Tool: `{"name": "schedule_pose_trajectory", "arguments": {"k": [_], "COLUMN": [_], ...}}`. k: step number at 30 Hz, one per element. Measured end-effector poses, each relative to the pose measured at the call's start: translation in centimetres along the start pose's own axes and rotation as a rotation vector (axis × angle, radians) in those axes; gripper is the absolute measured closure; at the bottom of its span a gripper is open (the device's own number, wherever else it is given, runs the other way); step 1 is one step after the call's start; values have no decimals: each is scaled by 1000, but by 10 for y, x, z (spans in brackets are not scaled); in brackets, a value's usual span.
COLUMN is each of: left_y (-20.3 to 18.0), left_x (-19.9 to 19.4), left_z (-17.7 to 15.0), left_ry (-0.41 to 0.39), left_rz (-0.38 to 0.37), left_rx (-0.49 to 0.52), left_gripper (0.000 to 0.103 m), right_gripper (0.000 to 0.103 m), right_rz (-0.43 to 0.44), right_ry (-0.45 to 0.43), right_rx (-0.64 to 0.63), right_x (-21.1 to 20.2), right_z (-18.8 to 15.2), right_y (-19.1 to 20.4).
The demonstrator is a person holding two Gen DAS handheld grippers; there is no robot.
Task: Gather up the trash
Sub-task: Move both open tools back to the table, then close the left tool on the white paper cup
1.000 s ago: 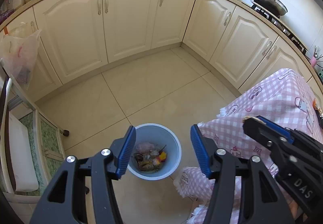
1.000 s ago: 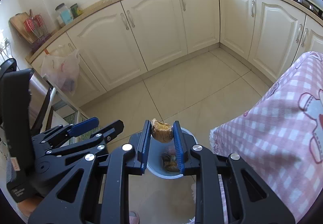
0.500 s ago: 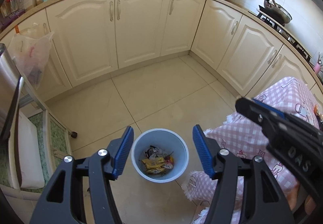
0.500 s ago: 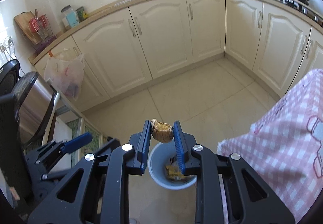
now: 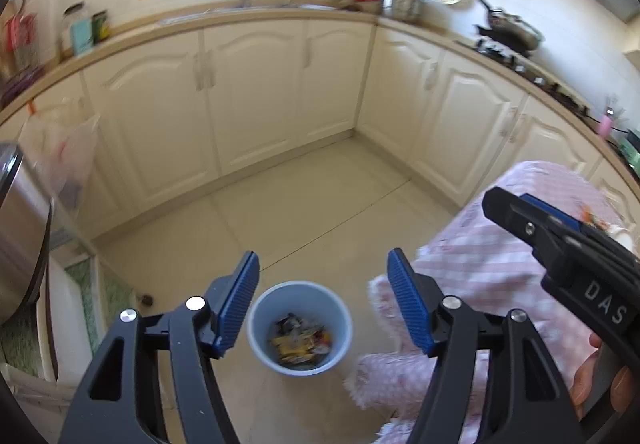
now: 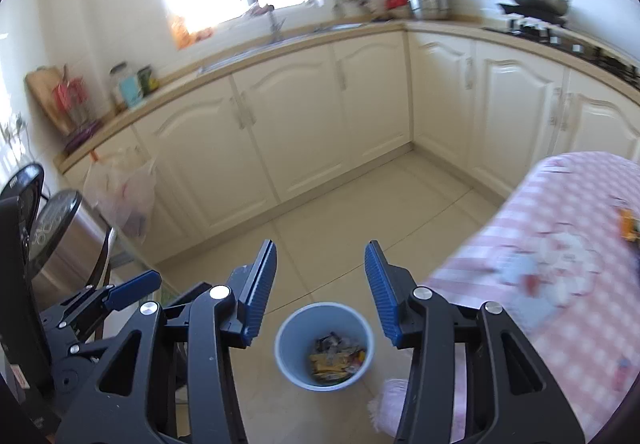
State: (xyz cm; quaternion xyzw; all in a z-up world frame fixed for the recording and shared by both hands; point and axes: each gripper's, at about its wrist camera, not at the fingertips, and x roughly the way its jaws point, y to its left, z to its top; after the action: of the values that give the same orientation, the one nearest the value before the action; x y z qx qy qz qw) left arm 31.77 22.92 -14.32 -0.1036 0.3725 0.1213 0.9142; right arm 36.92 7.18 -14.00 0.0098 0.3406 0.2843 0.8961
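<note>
Fingers (image 5: 236, 300) of left gripper (image 5: 322, 302) spread wide, empty, above blue bin (image 5: 299, 328) on floor (image 5: 304, 212); trash inside, pink-checked cloth (image 5: 492, 268) just right. Right view: right gripper (image 6: 320, 292) also spread, empty; same bin (image 6: 324, 346) below, between fingers (image 6: 380, 292).

My right gripper (image 6: 320, 284) has opened; the brown lump it was pinching is gone from between the pads. Both grippers sit higher now, so the bin (image 6: 289, 348) looks smaller.
</note>
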Motion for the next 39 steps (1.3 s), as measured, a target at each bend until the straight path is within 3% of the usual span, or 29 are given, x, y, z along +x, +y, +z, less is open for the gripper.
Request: {"name": "schedule_pose_trajectory", "arguments": {"k": [7,11,16,20,25,31,33,35,36,38,39], "left_y": [-106,-181,-270,-320,-368,-383,-387,-392,-394,-393,-394], "left_x": [-31,-36,-37,-36,-20,6,12,19,24,28,28], "left_z": [4,-1,-14,-24,-25,-20,-21,-21,-21,-21,-21], "left_ry": [-48,-41,-18,-7,13,62,71,96,118,135,135], "left_rz": [-178,-298,-393,-439,-429,-468,-472,-484,-488,-509,-512], "left_rx": [114,190,295,360,401,333,334,330,323,303,299], "left_gripper": [33,30,30,30,30,30,37,62,66,84,85], "right_gripper": [54,51,49,47,44,44,44,44,44,44,44], "right_rz": [-156,-279,-401,-431,-430,-407,-402,-394,-393,-387,-385], "right_ry": [-128,-177,-202,-195,-187,-176,-173,-168,-167,-162,-161], "right_rx": [89,167,257,331,390,422,427,433,435,434,432], "right_x": [-96,-144,-186,-203,-211,-206,-204,-201,-199,-197,-196], "right_z": [-13,-26,-48,-66,-82,-86,-86,-85,-84,-84,-83], "right_y": [-88,-149,-214,-255,-287,-302,-307,-311,-312,-312,-312]}}
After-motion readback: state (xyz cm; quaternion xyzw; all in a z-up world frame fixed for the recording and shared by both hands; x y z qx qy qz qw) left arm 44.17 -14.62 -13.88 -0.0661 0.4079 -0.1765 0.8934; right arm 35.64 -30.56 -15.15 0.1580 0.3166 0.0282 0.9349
